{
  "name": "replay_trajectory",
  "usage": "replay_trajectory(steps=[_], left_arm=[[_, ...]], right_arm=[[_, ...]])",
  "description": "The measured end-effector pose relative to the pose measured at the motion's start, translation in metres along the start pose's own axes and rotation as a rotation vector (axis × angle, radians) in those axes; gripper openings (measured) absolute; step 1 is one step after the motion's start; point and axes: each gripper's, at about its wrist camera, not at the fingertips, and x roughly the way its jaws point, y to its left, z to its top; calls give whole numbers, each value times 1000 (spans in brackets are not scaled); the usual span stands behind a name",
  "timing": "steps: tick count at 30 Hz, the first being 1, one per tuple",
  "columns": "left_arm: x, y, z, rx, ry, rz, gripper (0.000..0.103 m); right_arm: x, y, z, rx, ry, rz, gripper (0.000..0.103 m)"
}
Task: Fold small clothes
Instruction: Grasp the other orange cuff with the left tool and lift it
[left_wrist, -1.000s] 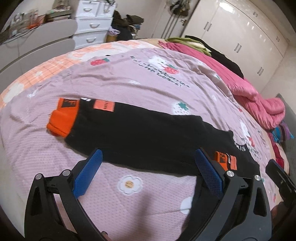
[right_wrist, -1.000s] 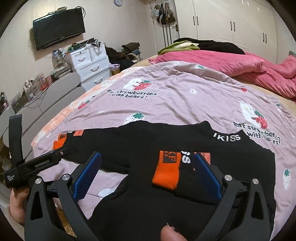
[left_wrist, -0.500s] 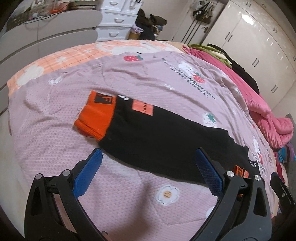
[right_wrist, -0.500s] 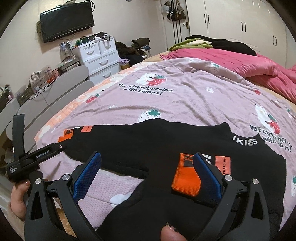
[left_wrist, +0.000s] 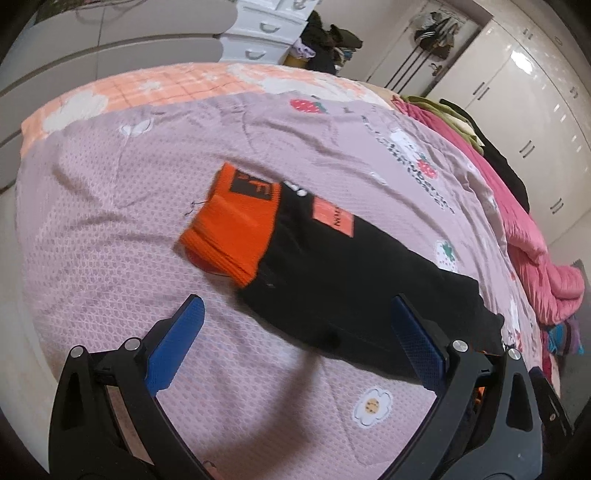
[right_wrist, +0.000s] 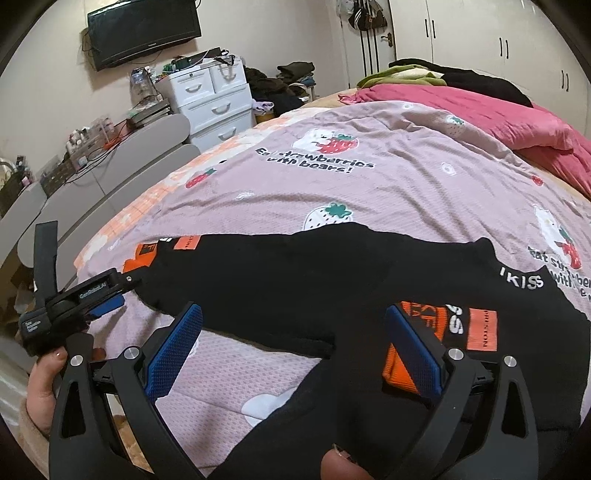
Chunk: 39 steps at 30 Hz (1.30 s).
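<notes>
A black sweatshirt (right_wrist: 332, 273) with orange cuffs lies flat on the lilac strawberry-print bedspread (right_wrist: 388, 184). Its left sleeve (left_wrist: 351, 280) stretches out and ends in an orange cuff (left_wrist: 236, 229). My left gripper (left_wrist: 299, 332) is open and empty, hovering just short of that sleeve. The other sleeve is folded onto the body, its orange cuff (right_wrist: 417, 332) by my right finger. My right gripper (right_wrist: 295, 339) is open and empty above the garment's near edge. The left gripper (right_wrist: 107, 302) also shows at the left of the right wrist view.
A pink quilt (right_wrist: 498, 122) and dark clothes are piled at the bed's far right. White drawers (right_wrist: 214, 99) and a grey headboard (right_wrist: 110, 173) stand beyond the bed's left edge. A TV (right_wrist: 144, 29) hangs on the wall.
My left gripper has moved left along the outstretched sleeve towards its orange cuff. My right gripper has shifted slightly left; the folded cuff now sits by its right finger. Both stay open.
</notes>
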Motion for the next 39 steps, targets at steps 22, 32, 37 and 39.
replay_trajectory(steps=[22, 32, 37, 39], left_arm=[[19, 28, 28, -101, -52, -58, 6], [-23, -7, 30, -17, -117, -160, 4], [-49, -39, 28, 74, -157, -211, 4], [-57, -51, 27, 88, -163, -243, 4]], right_arm=[[-1, -24, -18, 89, 20, -14, 99], [-24, -49, -31, 181, 7, -11, 99], [-41, -56, -34, 193, -10, -20, 99], [-52, -58, -36, 190, -23, -33, 99]])
